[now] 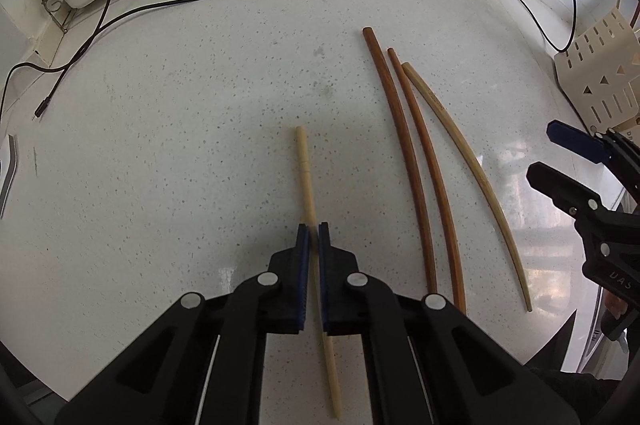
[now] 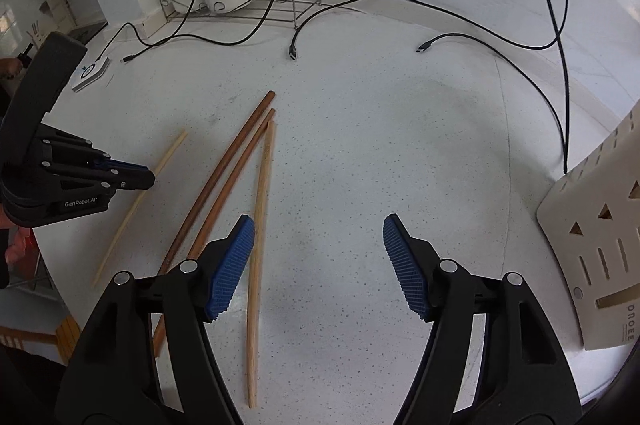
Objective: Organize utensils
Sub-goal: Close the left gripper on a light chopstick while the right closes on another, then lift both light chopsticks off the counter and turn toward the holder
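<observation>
- Left gripper (image 1: pixel 314 231): jaws are closed on the pale chopstick (image 1: pixel 306 181), which passes between the blue pads roughly at mid-length; both ends project free, one ahead of the fingertips and one back beneath the gripper body.
- Pale chopstick: it lies apart from the other three, on the speckled white counter (image 1: pixel 180 145). Judged light, rigid and smooth; a thin round stick tends to pivot or slide in a two-pad grip, so a hold near the balance point is appropriate.
- Right gripper (image 2: pixel 318 225): jaws stand about half open and hold nothing. The left pad sits just beside the second pale chopstick (image 2: pixel 262 209); the stick is not between the pads.
- Two dark wooden chopsticks (image 1: pixel 416 161): they lie side by side next to the second pale chopstick, near-touching at the far ends.
- Recommended hold for the remaining sticks: pads across the shaft at mid-length, one stick at a time, since neighbours lie close.
- Cream perforated holder (image 2: pixel 600 249): it stands at the counter's right edge, a probable destination.
</observation>
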Demonstrator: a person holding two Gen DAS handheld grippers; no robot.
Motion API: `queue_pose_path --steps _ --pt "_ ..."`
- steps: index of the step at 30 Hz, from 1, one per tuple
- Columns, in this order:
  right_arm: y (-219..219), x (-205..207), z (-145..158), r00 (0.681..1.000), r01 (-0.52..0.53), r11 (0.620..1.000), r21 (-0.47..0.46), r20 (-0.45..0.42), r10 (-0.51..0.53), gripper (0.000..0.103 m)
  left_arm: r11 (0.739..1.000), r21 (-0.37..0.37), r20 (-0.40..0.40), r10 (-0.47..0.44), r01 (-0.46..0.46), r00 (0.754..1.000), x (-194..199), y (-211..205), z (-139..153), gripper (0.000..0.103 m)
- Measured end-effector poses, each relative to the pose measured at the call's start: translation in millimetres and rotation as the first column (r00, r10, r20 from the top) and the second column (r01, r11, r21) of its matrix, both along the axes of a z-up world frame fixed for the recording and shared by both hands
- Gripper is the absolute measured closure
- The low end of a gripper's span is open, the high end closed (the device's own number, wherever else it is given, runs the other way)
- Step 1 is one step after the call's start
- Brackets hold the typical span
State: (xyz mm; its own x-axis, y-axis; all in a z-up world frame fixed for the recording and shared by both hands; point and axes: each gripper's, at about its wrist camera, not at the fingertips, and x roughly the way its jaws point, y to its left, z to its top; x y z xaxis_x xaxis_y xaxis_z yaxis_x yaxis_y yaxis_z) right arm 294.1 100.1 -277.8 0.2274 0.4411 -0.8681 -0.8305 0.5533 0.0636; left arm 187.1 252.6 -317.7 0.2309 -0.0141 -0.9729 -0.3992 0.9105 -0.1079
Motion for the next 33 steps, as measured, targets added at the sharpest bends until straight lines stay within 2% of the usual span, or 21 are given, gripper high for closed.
queue_pose_path --steps 2,4,7,13,15,18,23,25,27,31,33 --pt "6 3 -5 0.999 -0.012 1.0 -0.011 -0.036 0.012 0.05 1.0 0.0 -0.001 -0.001 0.001 1.0 4 0 0 0.099" --pt "13 3 -9 0.999 -0.025 0.999 -0.032 -0.047 0.023 0.054 1.0 0.001 -0.001 0.004 -0.004 1.0 8 -2 -1 0.099" --pt "25 -1 -11 0.997 -0.054 0.997 -0.061 -0.065 0.05 0.055 1.0 0.005 0.002 0.017 -0.017 1.0 7 -3 -1 0.099" --pt "47 -7 -25 0.994 -0.096 0.984 -0.15 -0.061 0.088 0.056 0.999 0.011 -0.01 0.04 -0.04 0.999 8 -8 -3 0.098" --pt "53 -6 -30 0.994 -0.094 0.981 -0.169 -0.078 0.082 0.064 0.998 -0.02 -0.002 0.065 -0.065 0.998 5 -4 -3 0.098" --pt "56 -6 -31 0.994 -0.092 0.979 -0.181 -0.071 0.08 0.067 0.995 -0.052 0.008 0.087 -0.087 0.996 1 1 -4 0.098" --pt "60 -7 -31 0.994 -0.101 0.972 -0.214 -0.07 0.088 0.075 0.996 -0.017 0.006 0.089 -0.089 0.996 3 -6 -4 0.098" --pt "62 -7 -31 0.993 -0.107 0.967 -0.232 -0.081 0.091 0.08 0.997 0.012 0.001 0.078 -0.078 0.997 5 -10 -5 0.098" --pt "65 -8 -31 0.992 -0.12 0.961 -0.248 -0.076 0.104 0.096 0.996 0.017 0.0 0.084 -0.084 0.997 6 -12 -4 0.098" --pt "67 -9 -31 0.991 -0.124 0.959 -0.256 -0.081 0.107 0.097 0.994 -0.02 0.001 0.104 -0.104 0.995 5 -5 -4 0.099" --pt "65 -8 -31 0.992 -0.113 0.963 -0.245 -0.082 0.095 0.097 0.989 -0.067 0.006 0.131 -0.13 0.991 2 0 -5 0.099"
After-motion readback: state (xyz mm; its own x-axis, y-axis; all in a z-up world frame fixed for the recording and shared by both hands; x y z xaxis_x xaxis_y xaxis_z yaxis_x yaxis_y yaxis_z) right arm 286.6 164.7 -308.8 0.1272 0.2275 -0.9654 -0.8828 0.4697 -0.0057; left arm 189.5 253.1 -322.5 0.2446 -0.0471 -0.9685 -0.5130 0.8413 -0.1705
